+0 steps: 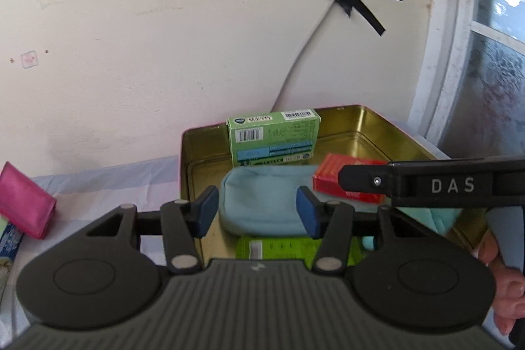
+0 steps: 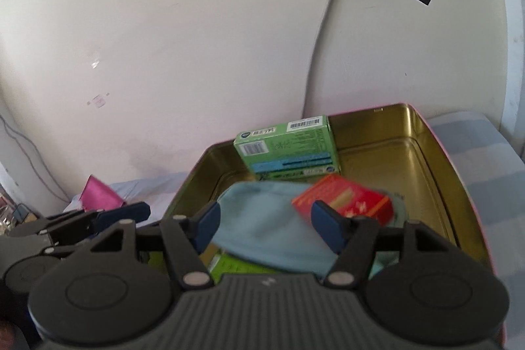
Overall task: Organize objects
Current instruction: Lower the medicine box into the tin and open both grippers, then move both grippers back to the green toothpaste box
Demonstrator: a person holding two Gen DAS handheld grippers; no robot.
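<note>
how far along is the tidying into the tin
Partly done. In the tin: a green box standing at the back, a blue pouch, a red box. Both grippers, left and right, are open and hold nothing. The pink wallet still lies outside on the cloth.

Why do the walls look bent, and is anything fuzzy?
Left wrist view: the fisheye lens bows the window frame; the green cardboard box is sharp. Right wrist view: the wall curves too; the red cardboard box is smeared.

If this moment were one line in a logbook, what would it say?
left gripper: open, empty | right gripper: open, empty | gold metal tin: holds light-blue fabric pouch, red carton, green carton
</note>
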